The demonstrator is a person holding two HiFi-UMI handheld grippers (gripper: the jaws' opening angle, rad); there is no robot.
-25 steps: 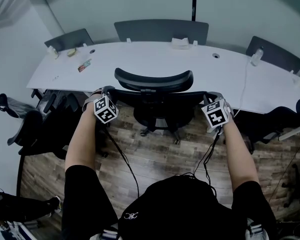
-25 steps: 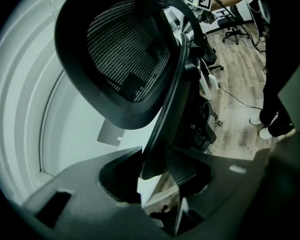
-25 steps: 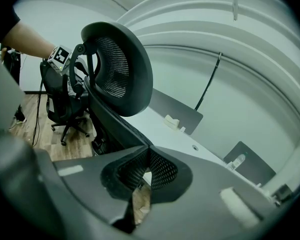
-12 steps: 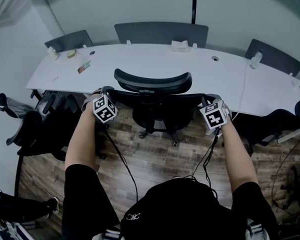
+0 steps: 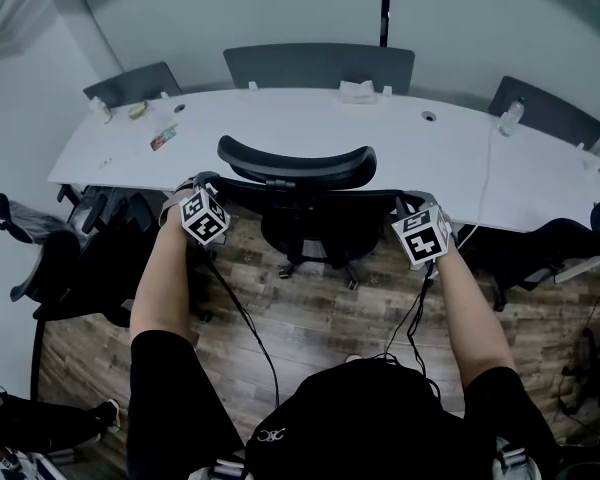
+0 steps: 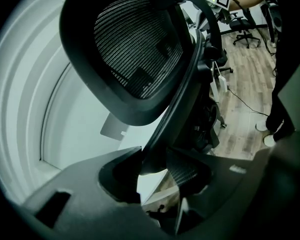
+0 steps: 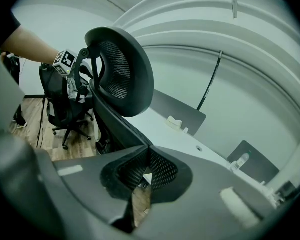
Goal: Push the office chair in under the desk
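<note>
The black mesh office chair (image 5: 295,163) stands before the long white desk (image 5: 280,118), its headrest over the desk's near edge and its seat over the wooden floor. My left gripper (image 5: 205,182) is at the left top corner of the chair's back; in the left gripper view its jaws (image 6: 155,166) are shut on the back's black frame bar below the headrest (image 6: 135,49). My right gripper (image 5: 413,201) is at the right top corner. There its jaws (image 7: 147,151) are closed on the thin rim of the back, with the headrest (image 7: 122,79) beyond.
Black chairs crowd the floor at the left (image 5: 90,248) and right (image 5: 540,248). Three grey chairs stand behind the desk (image 5: 320,66). A tissue box (image 5: 358,89), a bottle (image 5: 510,115) and small items (image 5: 165,136) lie on the desk. Cables (image 5: 240,318) trail over the floor.
The chair's back and my left gripper have shifted slightly left in the head view. Both grips look unchanged.
</note>
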